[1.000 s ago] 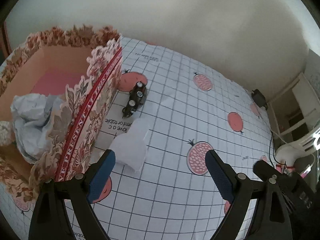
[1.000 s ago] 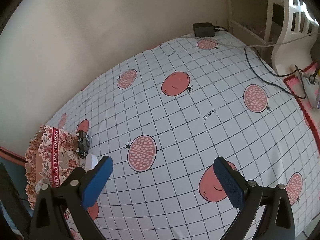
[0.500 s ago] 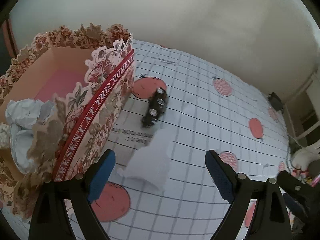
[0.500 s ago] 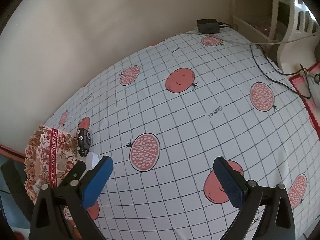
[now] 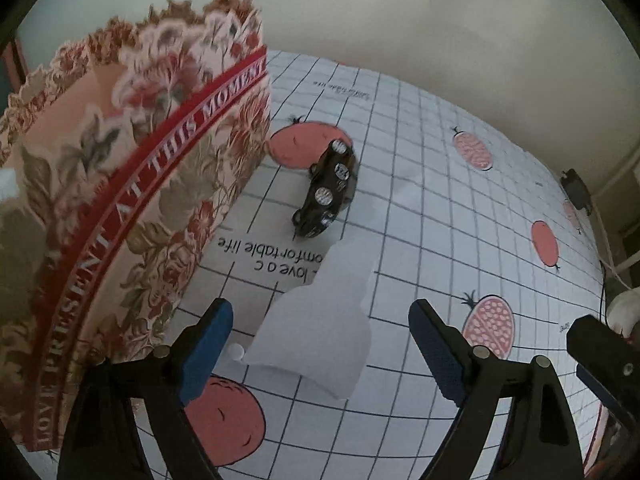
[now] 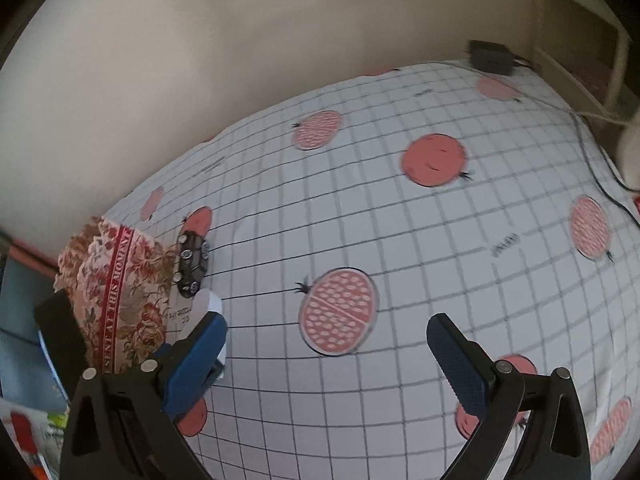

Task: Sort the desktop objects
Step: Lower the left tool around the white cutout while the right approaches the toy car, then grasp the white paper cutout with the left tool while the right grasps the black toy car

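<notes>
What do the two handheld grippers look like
Both look alike. The left gripper and the right gripper each have two black plastic fingers with triangular cut-outs, silver screw heads and textured blue pads at the tips. No cables, sleeves or hands are visible.

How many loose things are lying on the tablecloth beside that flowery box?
2: a black toy car close to the flowery box, and a torn white paper scrap nearer the camera. More may hide behind the box.

Both wrist cams tilt down over tablecloth; left nearer; share floral box, toy car.
</notes>
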The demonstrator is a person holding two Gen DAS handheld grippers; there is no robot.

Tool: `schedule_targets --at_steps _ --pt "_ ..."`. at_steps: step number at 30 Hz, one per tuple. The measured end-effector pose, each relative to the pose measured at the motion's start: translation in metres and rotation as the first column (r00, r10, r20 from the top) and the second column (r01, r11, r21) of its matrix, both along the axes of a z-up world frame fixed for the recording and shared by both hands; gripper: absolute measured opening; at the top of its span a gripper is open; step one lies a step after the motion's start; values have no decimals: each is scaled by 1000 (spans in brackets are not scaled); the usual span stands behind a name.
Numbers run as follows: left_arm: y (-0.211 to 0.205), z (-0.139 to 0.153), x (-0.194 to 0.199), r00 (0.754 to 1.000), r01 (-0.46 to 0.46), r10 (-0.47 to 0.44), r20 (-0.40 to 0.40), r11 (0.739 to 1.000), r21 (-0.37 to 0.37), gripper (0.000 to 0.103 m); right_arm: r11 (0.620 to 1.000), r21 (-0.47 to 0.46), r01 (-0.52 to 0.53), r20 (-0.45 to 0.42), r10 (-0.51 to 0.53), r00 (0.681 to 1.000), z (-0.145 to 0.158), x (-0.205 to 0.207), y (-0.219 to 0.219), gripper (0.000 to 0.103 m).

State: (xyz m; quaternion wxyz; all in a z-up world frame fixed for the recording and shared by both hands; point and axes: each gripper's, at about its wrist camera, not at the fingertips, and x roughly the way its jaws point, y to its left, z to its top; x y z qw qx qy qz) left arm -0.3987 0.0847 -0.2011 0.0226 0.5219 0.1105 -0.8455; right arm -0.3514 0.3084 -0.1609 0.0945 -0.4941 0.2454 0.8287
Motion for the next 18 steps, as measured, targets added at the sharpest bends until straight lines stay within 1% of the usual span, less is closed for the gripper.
schedule_targets --at_steps 4,7,9,12,16,17,18 --pt "-5 -6 -1 1000 -30 30 10 999 25 80 998 3 -61 -25 61 998 0 -18 -4 102" --pt "-2 -6 1 999 -39 39 -1 999 3 75 992 18 -121 -43 122 992 1 -33 -10 102" --pt "-3 -6 2 998 -61 61 -6 998 -1 71 987 27 -160 -51 161 986 1 -44 -14 102" --pt "-4 -7 4 995 -94 94 -14 996 10 69 975 32 -220 -64 221 973 1 -59 -23 102" --pt "-9 -7 8 989 -144 145 -18 989 34 67 949 45 -311 -72 314 947 -2 -76 -39 102" --pt "-12 -7 10 987 -161 162 -18 986 48 54 940 51 -336 -71 339 938 -2 -80 -43 102" --pt "-15 -6 11 982 -185 187 -16 981 61 55 934 56 -354 -70 357 931 -3 -83 -47 102"
